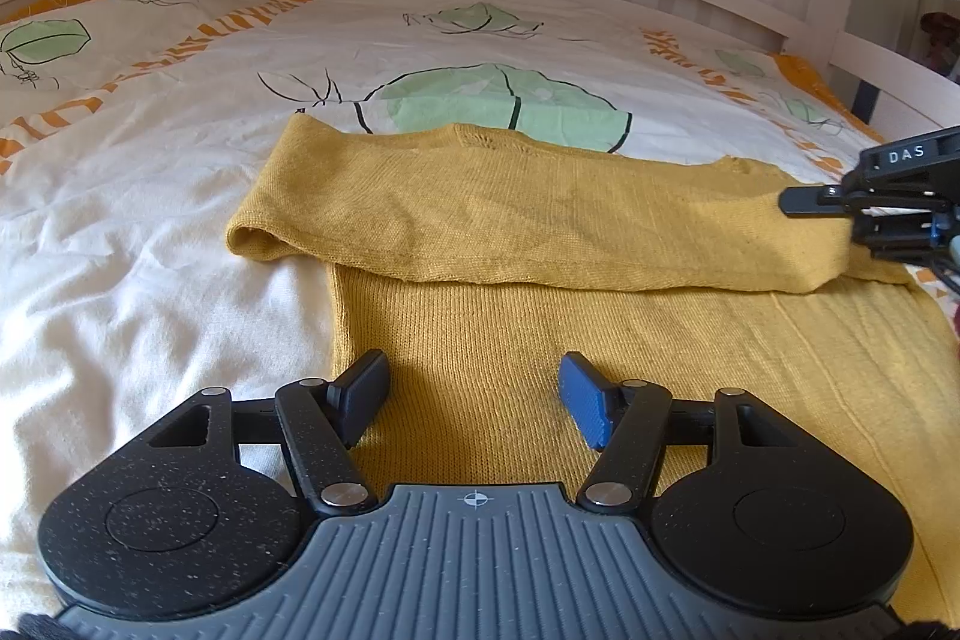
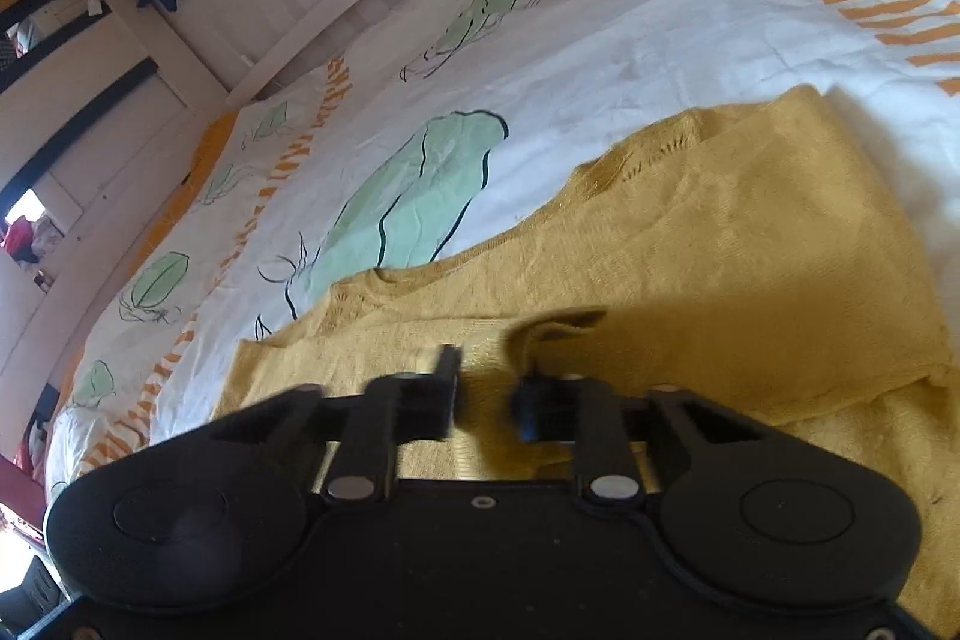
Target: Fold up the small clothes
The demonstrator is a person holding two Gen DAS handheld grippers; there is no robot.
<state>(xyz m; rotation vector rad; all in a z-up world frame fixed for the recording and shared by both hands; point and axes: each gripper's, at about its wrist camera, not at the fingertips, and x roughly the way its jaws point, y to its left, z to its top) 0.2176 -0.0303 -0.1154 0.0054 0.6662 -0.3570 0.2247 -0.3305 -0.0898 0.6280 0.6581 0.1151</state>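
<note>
The mustard knitted sweater [image 1: 540, 244] is spread on the leaf-printed duvet [image 1: 150, 160], directly beneath and ahead of the left gripper [image 1: 474, 394], whose jaws are held partly open over the knit with nothing between them. The right gripper [image 2: 486, 388] is angled downward at the sweater's right edge, where the folded-over sleeve [image 1: 630, 226] is pinched between its closed jaws. "DAS" is read on its side.

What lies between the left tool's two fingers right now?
Only the yellow sweater body lying flat; the left tool stands open, gripping nothing, per the left wrist view.

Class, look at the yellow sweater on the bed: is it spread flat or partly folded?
Partly folded. One sleeve lies across the yellow sweater; the lower body is spread flat on the bed cover.
</note>
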